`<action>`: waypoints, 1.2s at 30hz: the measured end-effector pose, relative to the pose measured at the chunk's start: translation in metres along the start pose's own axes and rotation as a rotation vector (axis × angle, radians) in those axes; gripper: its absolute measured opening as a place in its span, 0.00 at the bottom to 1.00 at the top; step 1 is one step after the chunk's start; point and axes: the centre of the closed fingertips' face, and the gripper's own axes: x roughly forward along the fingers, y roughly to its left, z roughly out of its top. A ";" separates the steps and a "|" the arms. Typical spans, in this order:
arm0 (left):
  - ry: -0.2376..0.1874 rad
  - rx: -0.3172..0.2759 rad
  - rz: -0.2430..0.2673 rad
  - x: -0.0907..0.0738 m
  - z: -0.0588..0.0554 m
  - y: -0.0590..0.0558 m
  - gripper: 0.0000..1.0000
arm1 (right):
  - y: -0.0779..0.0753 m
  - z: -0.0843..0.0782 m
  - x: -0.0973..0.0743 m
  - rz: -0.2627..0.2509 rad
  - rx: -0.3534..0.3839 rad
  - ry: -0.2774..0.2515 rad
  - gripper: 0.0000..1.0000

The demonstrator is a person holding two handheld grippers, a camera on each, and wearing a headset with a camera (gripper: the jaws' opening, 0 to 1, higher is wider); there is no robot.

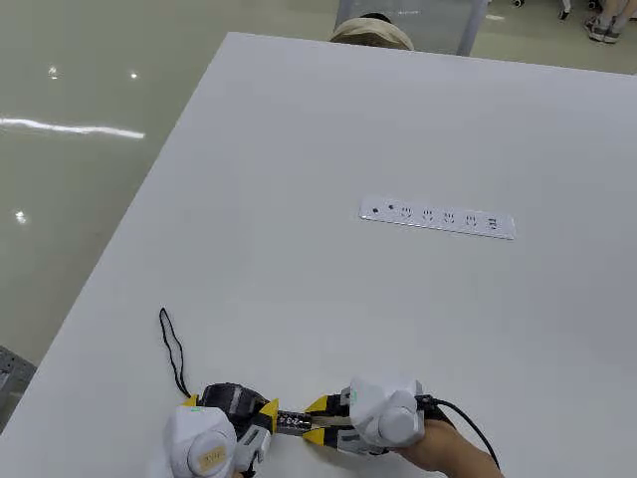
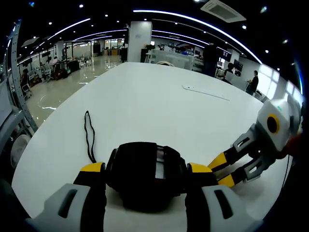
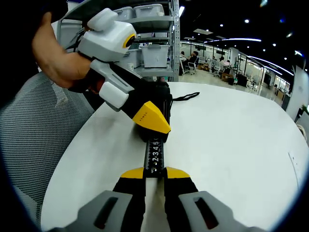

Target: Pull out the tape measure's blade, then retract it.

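1. White bench (image 1: 299, 199); power strip (image 1: 438, 218) lying mid-surface.
2. Black tape measure (image 1: 231, 400), near-left edge, cord (image 1: 174, 351) trailing behind; clamped in left gripper (image 2: 145, 169).
3. Blade (image 3: 154, 153), short length out, pinched by right gripper (image 3: 154, 173).

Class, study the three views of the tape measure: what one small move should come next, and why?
Probably draw the right gripper away from the left gripper, along the table. The left gripper's jaws clamp the black case, the right gripper's jaws are shut on the blade, and just a short length of blade spans the gap, so the pull-out looks barely begun.
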 end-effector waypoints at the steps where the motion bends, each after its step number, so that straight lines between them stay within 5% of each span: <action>1: 0.000 0.000 -0.001 0.000 0.000 0.000 0.64 | 0.000 0.000 0.000 0.000 0.001 0.000 0.12; 36: 0.003 -0.020 -0.014 0.000 0.000 0.001 0.64 | -0.002 0.017 0.020 0.002 -0.027 -0.005 0.12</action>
